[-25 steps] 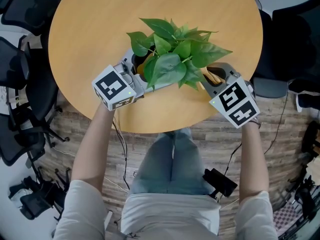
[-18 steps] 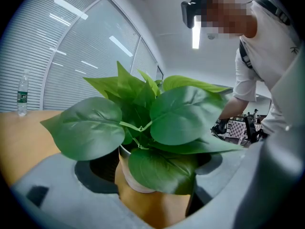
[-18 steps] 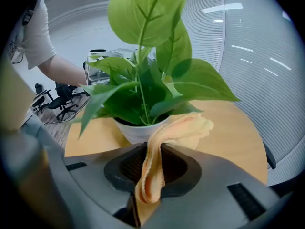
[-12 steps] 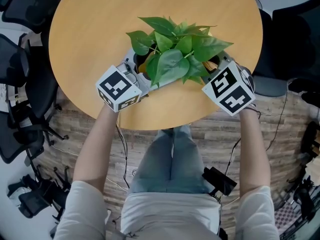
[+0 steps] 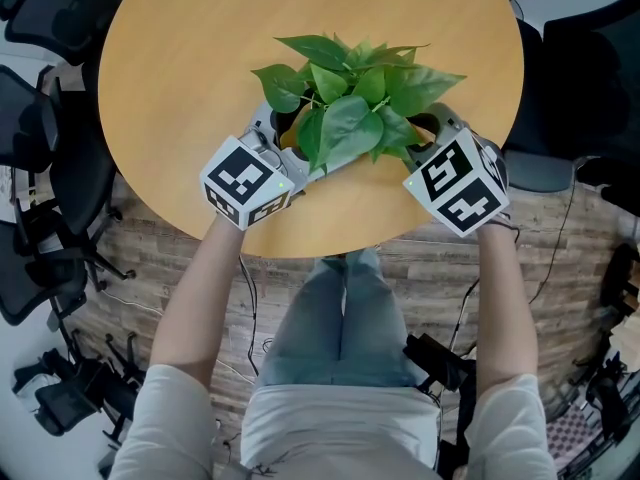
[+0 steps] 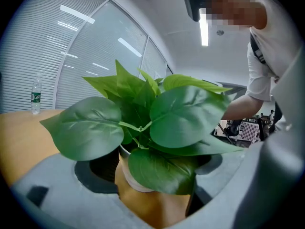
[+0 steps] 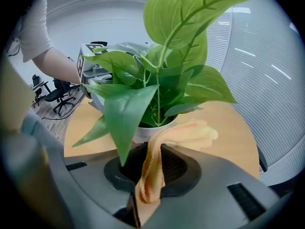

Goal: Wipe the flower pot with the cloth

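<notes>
The round wooden table (image 5: 190, 58) fills most of what I see when I look down, and I stand at its near edge with a claw in each hand. The leafy green plant (image 5: 350, 98) stands near that edge between my two claws, and its broad leaves spread over the flower pot (image 6: 125, 173) so that from above almost none of it shows. My left claw (image 5: 285, 143) comes in from the left. In the left gripper view the pot, with its white rim under the leaves, sits right in the gap between the jaws, which are closed in on it from both sides and grip it. My right claw (image 5: 425, 138) comes in from the right, close against the foliage. Its jaws are pinched narrow on the orange cloth (image 7: 151, 175). The cloth rises out of the jaws as a folded strip, and its free end lies bunched against the pot's rim just under the leaves. Far off on the table, in the left gripper view, a small clear bottle (image 6: 35, 95) stands upright, well apart from everything else.
</notes>
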Demonstrator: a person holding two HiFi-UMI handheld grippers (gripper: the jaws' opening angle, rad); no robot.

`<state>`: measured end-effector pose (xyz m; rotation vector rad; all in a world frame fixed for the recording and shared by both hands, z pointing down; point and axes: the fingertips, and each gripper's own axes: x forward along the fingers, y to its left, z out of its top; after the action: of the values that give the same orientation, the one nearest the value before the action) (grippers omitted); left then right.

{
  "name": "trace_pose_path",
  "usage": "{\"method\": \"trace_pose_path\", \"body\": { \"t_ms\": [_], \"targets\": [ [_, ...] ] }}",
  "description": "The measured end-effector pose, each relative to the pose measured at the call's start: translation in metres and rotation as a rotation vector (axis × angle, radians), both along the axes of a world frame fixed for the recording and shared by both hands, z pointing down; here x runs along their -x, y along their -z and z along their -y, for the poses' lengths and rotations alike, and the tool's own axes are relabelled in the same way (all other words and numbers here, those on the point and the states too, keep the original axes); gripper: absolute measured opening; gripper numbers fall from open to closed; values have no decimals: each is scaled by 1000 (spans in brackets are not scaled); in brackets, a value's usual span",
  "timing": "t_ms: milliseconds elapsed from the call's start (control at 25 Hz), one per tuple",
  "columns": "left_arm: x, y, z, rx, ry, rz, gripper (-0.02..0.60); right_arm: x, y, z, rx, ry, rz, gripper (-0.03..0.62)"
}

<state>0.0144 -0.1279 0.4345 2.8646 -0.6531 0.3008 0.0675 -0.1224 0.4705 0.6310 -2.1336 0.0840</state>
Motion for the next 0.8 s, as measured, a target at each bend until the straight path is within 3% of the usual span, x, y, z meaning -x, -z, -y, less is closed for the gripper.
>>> {"method": "trace_pose_path", "body": {
  "t_ms": [800],
  "targets": [
    [10, -5, 4, 27, 194, 14, 442, 15, -4, -15, 23, -27, 28, 61]
  ]
}}
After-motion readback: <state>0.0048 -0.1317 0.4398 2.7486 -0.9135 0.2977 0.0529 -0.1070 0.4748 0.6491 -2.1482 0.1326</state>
